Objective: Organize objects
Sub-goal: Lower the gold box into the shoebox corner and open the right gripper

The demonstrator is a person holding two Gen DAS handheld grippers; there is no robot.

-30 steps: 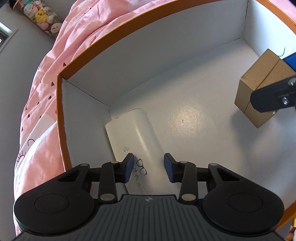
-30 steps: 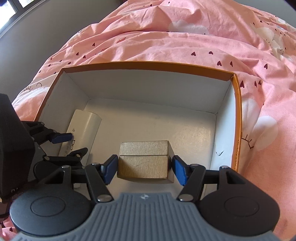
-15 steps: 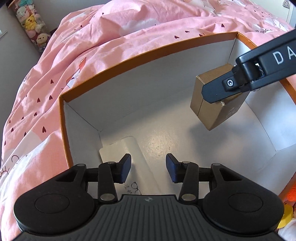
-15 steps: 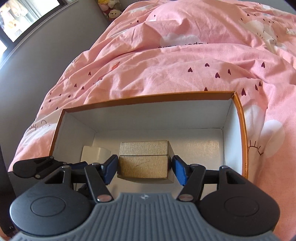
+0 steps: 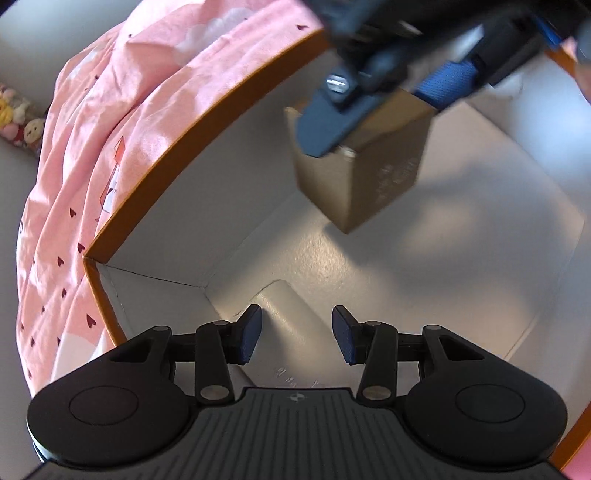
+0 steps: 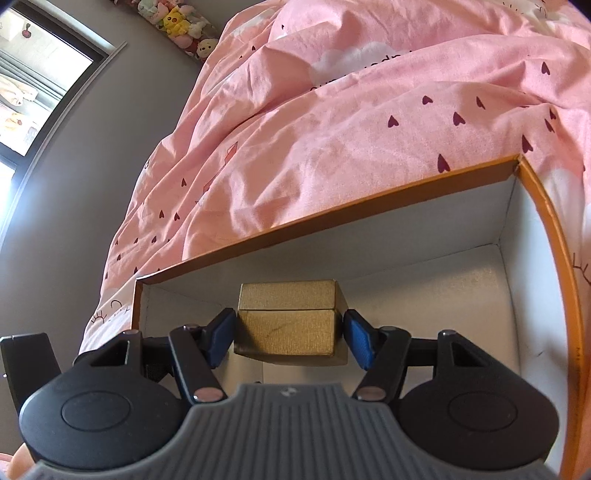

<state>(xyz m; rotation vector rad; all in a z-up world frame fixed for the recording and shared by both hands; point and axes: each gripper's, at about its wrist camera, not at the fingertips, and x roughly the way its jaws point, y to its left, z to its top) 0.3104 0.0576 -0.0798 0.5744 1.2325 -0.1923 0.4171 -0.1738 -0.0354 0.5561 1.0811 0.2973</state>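
A large orange-rimmed box [image 5: 207,122] with a white inside sits on the pink bed. A white glasses case [image 5: 291,325] lies on its floor in the near left corner. My left gripper [image 5: 297,334] is open and empty, hovering above the case. My right gripper [image 6: 290,336] is shut on a small gold box [image 6: 288,325] and holds it in the air above the big box [image 6: 332,214]. In the left wrist view the gold box [image 5: 369,177] hangs high over the white floor with the right gripper's blue fingers [image 5: 443,83] around it.
A pink heart-print duvet [image 6: 369,122] surrounds the box on all sides. Plush toys [image 6: 177,22] line a grey wall beyond the bed, beside a window [image 6: 33,85]. The box floor to the right of the case is bare white [image 5: 461,258].
My right gripper has lifted the gold box up and toward the left side of the big box. My left gripper has risen and drawn back from the glasses case, still open.
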